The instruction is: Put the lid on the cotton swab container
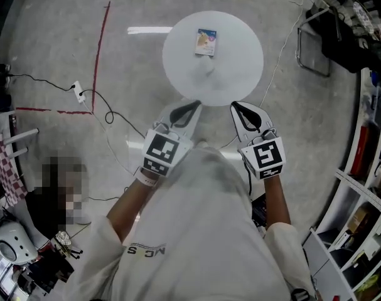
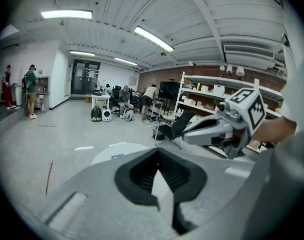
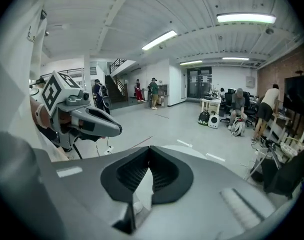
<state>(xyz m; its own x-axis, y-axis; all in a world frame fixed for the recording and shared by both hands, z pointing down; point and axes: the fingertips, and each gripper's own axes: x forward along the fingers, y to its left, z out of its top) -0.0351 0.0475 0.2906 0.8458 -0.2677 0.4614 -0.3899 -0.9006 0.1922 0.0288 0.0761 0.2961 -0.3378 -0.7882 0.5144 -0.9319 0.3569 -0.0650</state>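
Observation:
A small box with a blue and yellow label, the cotton swab container (image 1: 206, 42), stands on the far half of the round white table (image 1: 240, 74). In the left gripper view it is a tiny blue speck (image 2: 117, 156) on the table (image 2: 104, 154). I cannot make out a lid. My left gripper (image 1: 191, 108) and right gripper (image 1: 238, 108) hang side by side over the table's near edge, well short of the box. Both are shut with nothing between the jaws. The jaw tips meet in the left gripper view (image 2: 158, 149) and the right gripper view (image 3: 149, 147).
A red tape line (image 1: 97, 61) and a black cable with a power strip (image 1: 79, 93) lie on the grey floor to the left. Shelving (image 1: 366, 187) lines the right side, with a metal frame (image 1: 312, 52) by it. A seated person is at lower left.

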